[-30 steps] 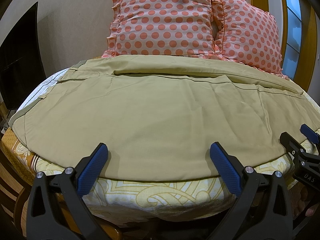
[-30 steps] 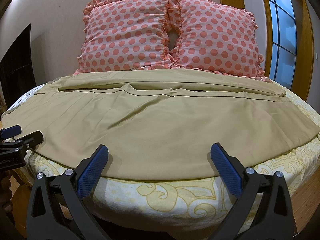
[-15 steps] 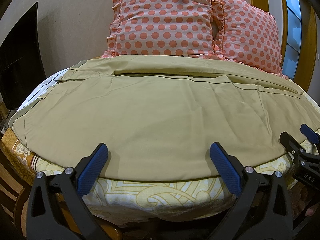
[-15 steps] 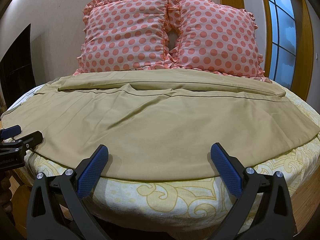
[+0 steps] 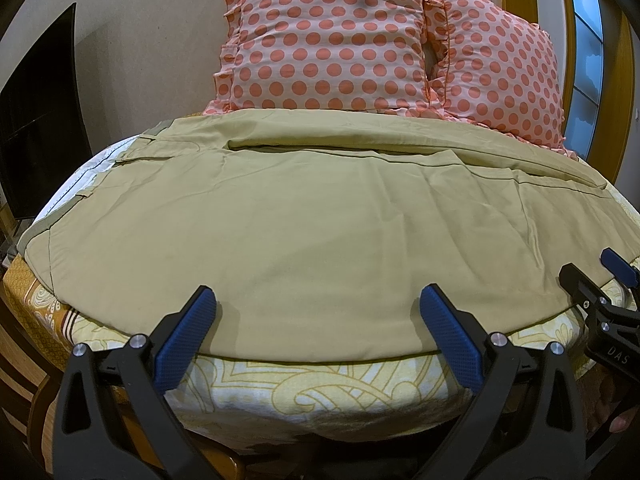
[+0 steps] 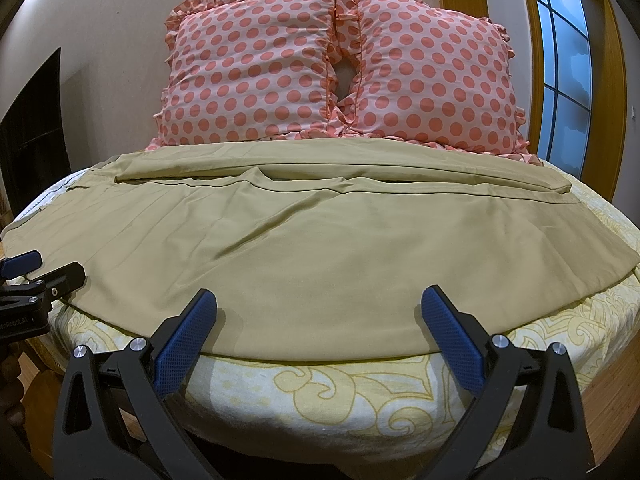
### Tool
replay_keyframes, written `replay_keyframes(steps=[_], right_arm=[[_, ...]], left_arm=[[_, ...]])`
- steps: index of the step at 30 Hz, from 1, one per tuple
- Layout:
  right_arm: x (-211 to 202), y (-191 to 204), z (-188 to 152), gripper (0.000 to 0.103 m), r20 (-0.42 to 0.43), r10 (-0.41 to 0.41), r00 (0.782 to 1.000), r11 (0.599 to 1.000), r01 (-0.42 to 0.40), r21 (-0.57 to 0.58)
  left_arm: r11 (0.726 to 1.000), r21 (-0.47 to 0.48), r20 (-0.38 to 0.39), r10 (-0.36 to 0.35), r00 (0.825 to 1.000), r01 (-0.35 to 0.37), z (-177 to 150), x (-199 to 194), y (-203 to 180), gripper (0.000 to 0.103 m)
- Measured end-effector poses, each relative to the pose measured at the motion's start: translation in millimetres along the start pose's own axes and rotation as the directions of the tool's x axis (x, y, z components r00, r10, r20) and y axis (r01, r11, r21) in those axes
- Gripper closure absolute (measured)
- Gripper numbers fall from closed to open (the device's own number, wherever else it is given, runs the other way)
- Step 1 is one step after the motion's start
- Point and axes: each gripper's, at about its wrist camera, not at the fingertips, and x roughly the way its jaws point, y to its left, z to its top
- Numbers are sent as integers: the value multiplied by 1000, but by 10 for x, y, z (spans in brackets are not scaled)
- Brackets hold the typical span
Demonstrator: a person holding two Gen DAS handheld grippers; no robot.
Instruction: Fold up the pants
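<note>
Khaki pants [image 5: 304,216] lie spread sideways across the bed, waistband at the left, legs running right; they also show in the right wrist view [image 6: 320,240]. My left gripper [image 5: 320,320] is open and empty, its blue pads just above the pants' near edge. My right gripper [image 6: 320,320] is open and empty at the near edge further right. The right gripper also shows at the right edge of the left wrist view [image 5: 596,284]. The left gripper shows at the left edge of the right wrist view [image 6: 40,274].
Two pink polka-dot pillows [image 5: 332,40] [image 6: 436,68] stand against the wall behind the pants. The bed has a yellow patterned sheet [image 6: 360,392]. A dark screen [image 5: 36,120] stands at the left; a window [image 6: 564,64] is at the right.
</note>
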Motion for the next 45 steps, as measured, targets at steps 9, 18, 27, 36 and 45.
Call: replay_keyframes(steps=[9, 18, 27, 36, 45], right_arm=[[30, -8, 21, 1, -30, 14, 999, 1000, -14, -7], [57, -359, 304, 1, -125, 85, 988, 996, -81, 35], [1345, -1898, 1829, 4, -250, -229, 941, 875, 311, 371], [2813, -2821, 2101, 39, -512, -357, 781, 627, 607, 489], [2729, -2869, 1888, 98, -428, -363, 828, 706, 544, 453]], left_arm=[[1000, 15, -28, -15, 999, 16, 43, 23, 15, 2], [999, 34, -89, -35, 995, 38, 208, 65, 70, 2], [999, 25, -9, 33, 999, -33, 957, 249, 166, 2], [1000, -29, -13, 10, 1000, -11, 1168, 453, 215, 2], [997, -67, -14, -49, 999, 48, 1197, 520, 348, 2]])
